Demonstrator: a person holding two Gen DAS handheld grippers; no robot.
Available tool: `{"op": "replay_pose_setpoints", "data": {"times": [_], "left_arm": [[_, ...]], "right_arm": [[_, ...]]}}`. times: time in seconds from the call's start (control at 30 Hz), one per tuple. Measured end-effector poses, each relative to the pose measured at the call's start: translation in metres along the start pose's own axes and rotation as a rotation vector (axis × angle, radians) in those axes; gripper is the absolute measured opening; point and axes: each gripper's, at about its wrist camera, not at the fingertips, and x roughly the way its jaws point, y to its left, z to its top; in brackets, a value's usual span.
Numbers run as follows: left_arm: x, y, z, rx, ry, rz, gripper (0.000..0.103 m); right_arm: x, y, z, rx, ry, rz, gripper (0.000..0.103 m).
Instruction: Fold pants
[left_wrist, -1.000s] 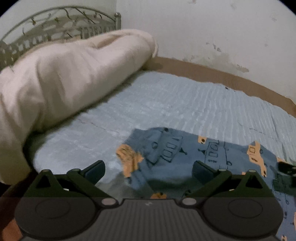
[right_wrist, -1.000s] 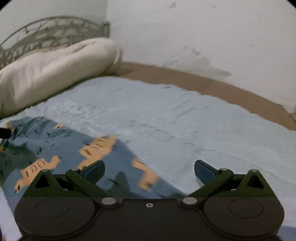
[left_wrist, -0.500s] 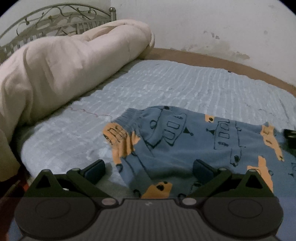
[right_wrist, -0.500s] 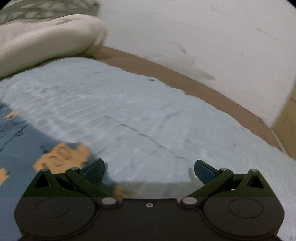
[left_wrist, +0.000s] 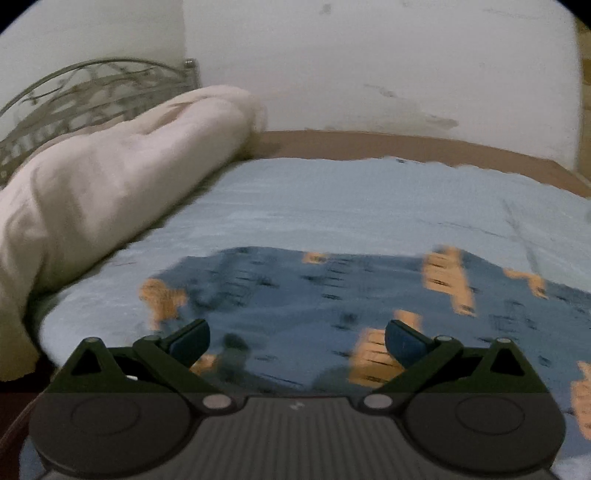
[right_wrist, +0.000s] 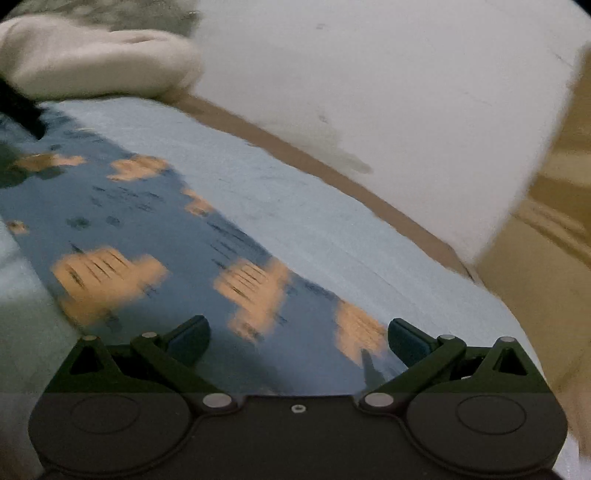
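Since half a second ago both views swung; pants (left_wrist: 332, 306) now fill my right view. Left tongs (left_wrist: 297, 338) and right tongs (right_wrist: 298, 338) both apart, empty. Risk: motion blur, tongs pinch one layer only, or snag the blue bedsheet (left_wrist: 351, 206).

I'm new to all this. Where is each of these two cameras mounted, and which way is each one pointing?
Left wrist view: sits on the left gripper, looking forward over the blue pants with orange prints toward the cream rolled duvet; only its open fingers show.
Right wrist view: sits on the right gripper, looking along the pants toward the white wall; open fingers show.
Shared: pants, light blue bedspread, duvet, wall.
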Motion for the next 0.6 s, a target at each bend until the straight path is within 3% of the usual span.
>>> {"op": "replay_pose_setpoints", "data": {"times": [0.2, 0.4, 0.5, 0.6], "left_arm": [[-0.005, -0.071, -0.007, 0.068, 0.037, -0.104, 0.102], [-0.021, -0.15, -0.009, 0.206, -0.004, -0.222, 0.102], [-0.027, -0.179, -0.008, 0.244, -0.018, -0.296, 0.102], [-0.026, -0.204, -0.007, 0.273, -0.004, -0.367, 0.102]], "right_arm": [[-0.004, -0.072, -0.049, 0.16, 0.02, -0.21, 0.102], [-0.019, -0.12, -0.083, 0.318, 0.034, -0.373, 0.102], [-0.036, -0.138, -0.095, 0.457, -0.004, -0.303, 0.102], [-0.043, -0.154, -0.1, 0.675, 0.008, -0.092, 0.102]]}}
